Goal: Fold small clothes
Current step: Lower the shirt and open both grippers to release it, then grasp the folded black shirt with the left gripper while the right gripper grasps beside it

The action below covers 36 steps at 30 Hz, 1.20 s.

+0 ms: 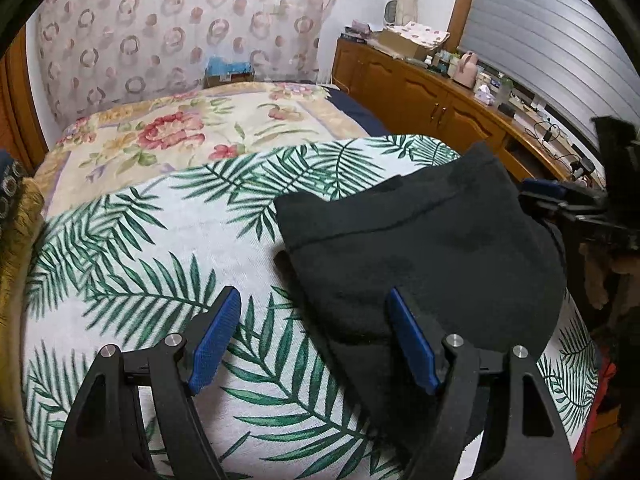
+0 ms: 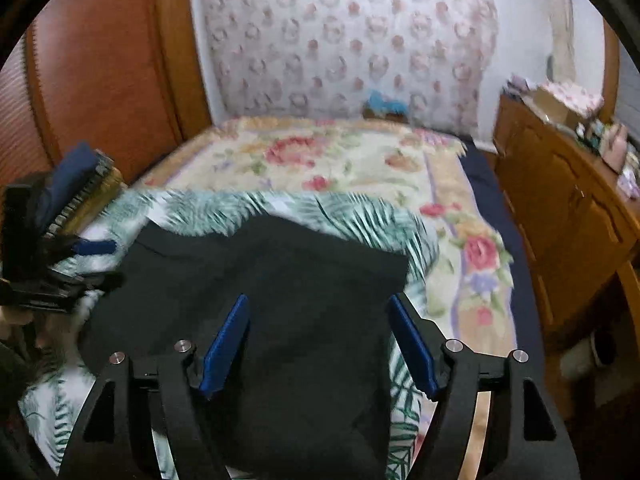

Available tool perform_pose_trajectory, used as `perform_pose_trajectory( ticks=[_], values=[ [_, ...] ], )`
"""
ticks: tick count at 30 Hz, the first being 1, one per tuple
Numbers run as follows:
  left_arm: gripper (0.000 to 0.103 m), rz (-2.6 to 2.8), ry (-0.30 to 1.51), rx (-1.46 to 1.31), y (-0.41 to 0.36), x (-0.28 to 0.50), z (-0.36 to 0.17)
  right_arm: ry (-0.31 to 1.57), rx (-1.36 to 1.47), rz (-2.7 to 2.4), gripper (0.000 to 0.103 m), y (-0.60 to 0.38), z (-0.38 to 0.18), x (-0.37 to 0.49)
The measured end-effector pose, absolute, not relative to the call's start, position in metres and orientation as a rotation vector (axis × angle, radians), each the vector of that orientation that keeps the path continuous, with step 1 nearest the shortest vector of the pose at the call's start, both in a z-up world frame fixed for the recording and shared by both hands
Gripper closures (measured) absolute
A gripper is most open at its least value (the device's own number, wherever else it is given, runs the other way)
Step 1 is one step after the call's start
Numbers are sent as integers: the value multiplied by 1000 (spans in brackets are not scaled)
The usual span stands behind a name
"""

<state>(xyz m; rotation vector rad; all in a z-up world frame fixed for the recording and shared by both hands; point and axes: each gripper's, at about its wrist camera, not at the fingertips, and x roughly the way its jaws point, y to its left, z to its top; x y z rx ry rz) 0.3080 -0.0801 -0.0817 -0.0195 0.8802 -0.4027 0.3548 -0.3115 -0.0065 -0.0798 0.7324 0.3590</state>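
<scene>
The left gripper (image 1: 314, 336) has its jaws wide, and nothing sits between the blue pads (image 1: 214, 338). Under that gap there is only the leaf cloth (image 1: 132, 280) that covers the near part of the bed (image 1: 192, 128). The black garment (image 1: 420, 248) lies flat on that cloth, just to the right of this gripper. Its near left edge runs past the right pad, so the right pad hangs over black cloth and the left pad hangs over leaves. To take that edge, I think the left gripper has to slide a little to the right and go down. The right gripper (image 2: 318, 340) also has its jaws wide. The garment (image 2: 280, 288) lies right under them and spreads away in front, so both pads hang over black cloth. They do not pinch it, and I cannot tell if they touch it. In the right view the garment's right edge falls just inside the right pad (image 2: 414, 350). So the right gripper is the closer one to the garment, right over its near part, and the left gripper is off its left side. The garment looks wider from side to side than from near to far, with a seam line across it farther back. Its far edge has a dip in the middle. Beyond it come more leaves, then the flower blanket (image 2: 340, 160).
</scene>
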Motion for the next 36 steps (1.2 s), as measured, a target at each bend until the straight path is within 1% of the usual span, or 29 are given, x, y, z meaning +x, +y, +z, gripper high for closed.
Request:
perform_pose_trajectory(
  ticks=[6,12,14,15,16,17,18,19,20,21,22,23,25,26,27,28,29,32,36],
  values=[
    [27,-410,896,-5,-86,308,-89,813,45,393,29,-328,-20,385],
    [28,-412,892,-19,-89,309,-90,825,57,422,29,-335,-23,386],
    [30,-413,889,-18,-90,308,-90,822,51,420,29,-334,-24,389],
    [35,-420,887,-22,-91,308,-89,821,53,418,29,-333,-28,394],
    [42,-432,887,-29,-91,308,-89,820,51,417,29,-332,-29,393],
    [46,-446,891,-35,-91,308,-88,820,49,417,29,-332,-29,393],
    [54,-459,896,-42,-91,309,-88,821,49,422,29,-331,-31,392],
    [58,-471,904,-55,-92,310,-88,823,48,427,31,-331,-31,392],
    [60,-470,908,-68,-91,311,-88,826,53,442,37,-331,-30,391],
    [62,-471,911,-82,-90,312,-87,829,60,455,41,-329,-30,391],
    [64,-472,913,-92,-89,313,-87,832,65,464,46,-329,-30,390],
    [66,-473,914,-99,-88,314,-87,838,72,481,55,-328,-31,390],
    [75,-485,918,-119,-87,315,-87,843,82,511,64,-328,-32,391],
    [78,-493,921,-129,-87,316,-87,842,78,518,69,-327,-32,391],
    [84,-500,923,-141,-87,317,-86,839,71,526,71,-327,-31,390],
    [86,-505,919,-150,-85,317,-85,838,69,529,74,-327,-31,390],
    [87,-509,916,-151,-86,317,-84,834,71,531,77,-328,-30,389],
    [89,-514,880,-148,-88,311,-76,802,53,517,82,-328,-28,385],
    [91,-529,793,-162,-85,293,-52,750,29,513,83,-324,-21,373]
  ],
)
